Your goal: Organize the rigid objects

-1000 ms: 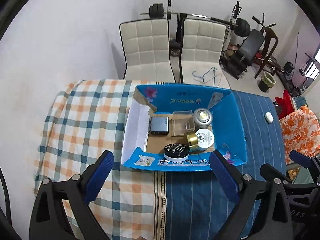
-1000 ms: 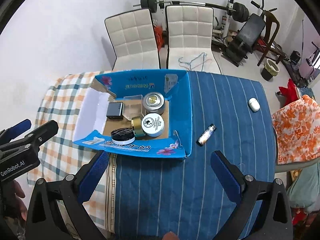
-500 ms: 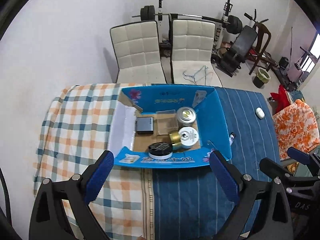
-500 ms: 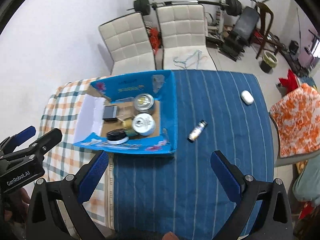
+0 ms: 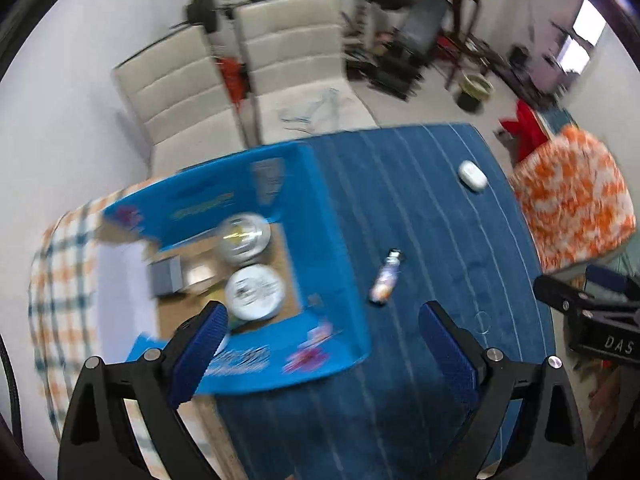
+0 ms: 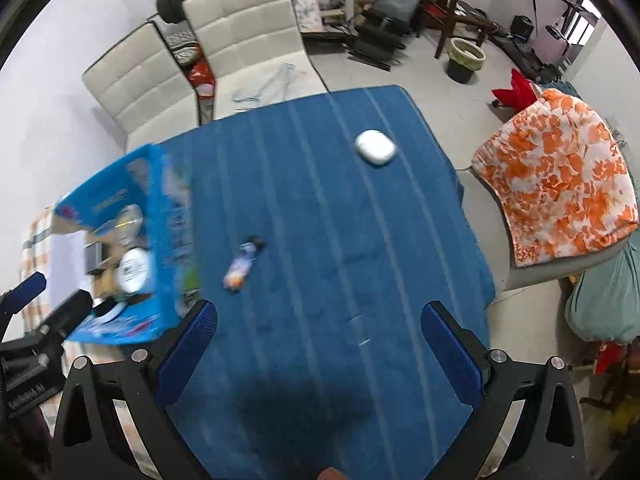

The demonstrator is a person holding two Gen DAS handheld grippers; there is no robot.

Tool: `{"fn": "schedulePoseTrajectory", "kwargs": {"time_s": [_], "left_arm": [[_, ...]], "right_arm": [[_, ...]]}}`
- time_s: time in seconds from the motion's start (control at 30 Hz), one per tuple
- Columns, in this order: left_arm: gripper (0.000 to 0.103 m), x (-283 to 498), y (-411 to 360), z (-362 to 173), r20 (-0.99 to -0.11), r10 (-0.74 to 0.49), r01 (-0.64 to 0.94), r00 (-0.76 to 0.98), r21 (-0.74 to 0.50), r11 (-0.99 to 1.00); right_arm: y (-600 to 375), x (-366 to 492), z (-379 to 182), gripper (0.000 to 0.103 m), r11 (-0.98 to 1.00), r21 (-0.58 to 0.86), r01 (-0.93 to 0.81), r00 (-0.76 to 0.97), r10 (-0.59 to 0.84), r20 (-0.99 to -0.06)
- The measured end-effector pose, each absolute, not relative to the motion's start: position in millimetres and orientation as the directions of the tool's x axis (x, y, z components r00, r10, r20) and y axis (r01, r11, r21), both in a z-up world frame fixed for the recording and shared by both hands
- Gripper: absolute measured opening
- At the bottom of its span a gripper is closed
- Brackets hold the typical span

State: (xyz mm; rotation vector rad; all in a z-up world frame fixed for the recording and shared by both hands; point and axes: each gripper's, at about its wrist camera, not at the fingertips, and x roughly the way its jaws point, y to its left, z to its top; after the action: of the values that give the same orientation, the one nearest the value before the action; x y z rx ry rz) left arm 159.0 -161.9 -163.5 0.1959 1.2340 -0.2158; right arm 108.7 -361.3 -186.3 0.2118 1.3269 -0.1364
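Two grippers, left gripper (image 5: 322,340) and right gripper (image 6: 318,338), jaws spread wide, both empty, above the table (image 6: 320,216). Blue box (image 5: 320,240) at table's left edge; only left wrist view shows its tins clearly. Small bottle (image 6: 242,262) just beside box, white case (image 6: 375,147) near far right corner.

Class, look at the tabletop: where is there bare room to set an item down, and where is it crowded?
Free: the blue cloth between the small bottle and the white case, and the near stretch in front of the right tool. Crowded: the blue box, packed with round tins and other items.
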Motion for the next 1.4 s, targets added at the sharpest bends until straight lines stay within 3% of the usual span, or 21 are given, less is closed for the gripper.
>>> {"fn": "schedulePoseTrajectory", "kwargs": {"time_s": [0.27, 0.33, 0.43, 0.67, 0.77, 0.83, 0.9, 0.97, 1.03, 1.2, 1.4], "left_arm": [[0.097, 211.8, -265.2, -249.1, -0.984, -0.022, 0.441, 0.177, 0.06, 0.895], [0.081, 220.5, -273.6, -275.4, -0.992, 0.004, 0.443, 0.125, 0.059, 0.895], [0.068, 230.4, -277.9, -313.1, -0.999, 0.033, 0.412, 0.021, 0.038, 0.911], [0.068, 239.9, -276.1, -373.9, -0.988, 0.106, 0.319, -0.111, 0.066, 0.946], [0.069, 243.6, -270.3, -372.6, -0.992, 0.071, 0.258, -0.103, 0.042, 0.965], [0.059, 245.2, -266.4, -370.9, -0.994, 0.042, 0.223, -0.103, 0.018, 0.975], [0.047, 247.6, -260.3, -366.3, -0.996, 0.023, 0.186, -0.087, 0.007, 0.983], [0.037, 248.9, -253.6, -361.6, -0.997, 0.004, 0.148, -0.073, -0.007, 0.989], [0.03, 249.2, -247.9, -359.1, -0.997, -0.023, 0.116, -0.068, -0.031, 0.993], [0.027, 247.4, -236.0, -348.8, -0.989, -0.135, 0.03, -0.056, -0.137, 0.99], [0.029, 234.4, -252.8, -359.6, -0.993, -0.064, 0.134, -0.102, -0.077, 0.988]], "right_arm": [[-432.0, 169.6, -240.7, 0.103, 0.977, 0.022, 0.213, 0.2, -0.021, -0.98], [-439.3, 188.5, -257.9, 0.103, 0.98, 0.006, 0.197, 0.187, -0.032, -0.982], [-448.6, 216.7, -283.7, 0.103, 0.985, -0.018, 0.169, 0.182, -0.049, -0.982], [-449.7, 281.4, -331.1, 0.102, 0.992, -0.097, 0.08, 0.206, -0.112, -0.972], [-443.9, 310.9, -351.4, 0.098, 0.99, -0.137, 0.037, 0.21, -0.141, -0.967], [-440.5, 327.3, -365.8, 0.088, 0.99, -0.14, 0.018, 0.198, -0.14, -0.97], [-438.3, 338.3, -380.4, 0.067, 0.991, -0.135, 0.015, 0.163, -0.135, -0.977], [-437.5, 342.7, -388.9, 0.056, 0.995, -0.099, 0.032, 0.142, -0.103, -0.985], [-439.4, 342.1, -389.8, 0.056, 0.995, -0.077, 0.071, 0.146, -0.086, -0.985], [-447.6, 315.8, -391.9, 0.055, 0.992, 0.011, 0.122, 0.094, 0.0, -0.996], [-450.5, 246.2, -390.8, 0.055, 0.989, 0.078, 0.126, 0.004, 0.078, -0.997]]}}
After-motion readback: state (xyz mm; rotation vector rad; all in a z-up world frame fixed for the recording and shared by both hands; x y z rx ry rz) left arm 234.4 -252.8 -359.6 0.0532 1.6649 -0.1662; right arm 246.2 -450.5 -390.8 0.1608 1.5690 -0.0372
